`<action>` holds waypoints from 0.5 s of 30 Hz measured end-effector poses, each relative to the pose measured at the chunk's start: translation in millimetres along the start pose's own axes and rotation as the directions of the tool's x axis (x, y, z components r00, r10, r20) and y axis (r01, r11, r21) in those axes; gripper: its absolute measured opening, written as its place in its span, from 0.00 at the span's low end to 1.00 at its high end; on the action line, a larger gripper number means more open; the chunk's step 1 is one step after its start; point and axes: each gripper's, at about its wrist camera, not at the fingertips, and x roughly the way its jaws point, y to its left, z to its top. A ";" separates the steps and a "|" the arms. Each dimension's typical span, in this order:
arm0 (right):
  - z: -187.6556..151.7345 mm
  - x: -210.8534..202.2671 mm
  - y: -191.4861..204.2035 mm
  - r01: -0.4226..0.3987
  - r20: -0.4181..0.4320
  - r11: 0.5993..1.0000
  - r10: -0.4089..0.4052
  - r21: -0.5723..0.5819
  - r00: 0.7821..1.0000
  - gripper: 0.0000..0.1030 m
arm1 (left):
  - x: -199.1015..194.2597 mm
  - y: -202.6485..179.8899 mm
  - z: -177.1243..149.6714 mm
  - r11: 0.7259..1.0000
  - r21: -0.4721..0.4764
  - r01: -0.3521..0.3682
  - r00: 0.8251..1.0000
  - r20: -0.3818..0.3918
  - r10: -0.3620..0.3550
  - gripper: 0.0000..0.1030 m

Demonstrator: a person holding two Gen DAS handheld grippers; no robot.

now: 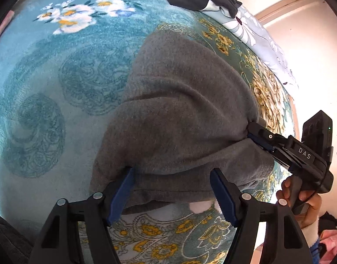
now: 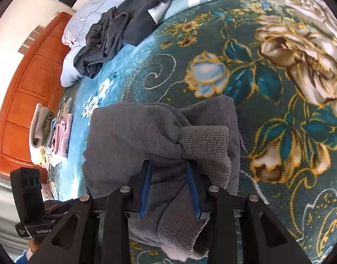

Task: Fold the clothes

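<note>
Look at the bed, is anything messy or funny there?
Yes. The dark clothes lie crumpled in a heap near the pillow, unlike the neat folded stack. The grey sweater is bunched, only half folded.

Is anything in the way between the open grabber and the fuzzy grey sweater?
Nothing visible. The left gripper hangs with open jaws right over the grey fleece sweater's near hem; only the teal floral blanket lies beneath.

The sweater (image 2: 159, 136) lies on the blanket (image 2: 267, 83) covering a bed. Beyond the sweater, a heap of dark clothes (image 2: 115, 35) rests at the blanket's far edge; to its left sits what appears to be a stack of folded clothes (image 2: 52, 136).
</note>
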 end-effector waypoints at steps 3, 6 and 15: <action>-0.3 -7.0 -2.4 -0.031 0.010 0.999 0.031 0.034 0.999 0.32 | -4.6 -1.7 -1.1 1.000 0.002 0.014 1.000 0.012 -0.014 0.73; -2.0 -21.5 1.0 -0.062 0.029 0.997 0.061 0.036 0.998 0.32 | -18.1 -1.2 -0.9 0.998 -0.001 0.057 0.997 0.044 -0.057 0.73; -33.3 -50.1 -37.4 -0.116 0.087 0.980 0.103 0.162 0.991 0.65 | -20.4 36.0 34.5 0.994 -0.112 0.014 0.997 0.072 -0.006 0.74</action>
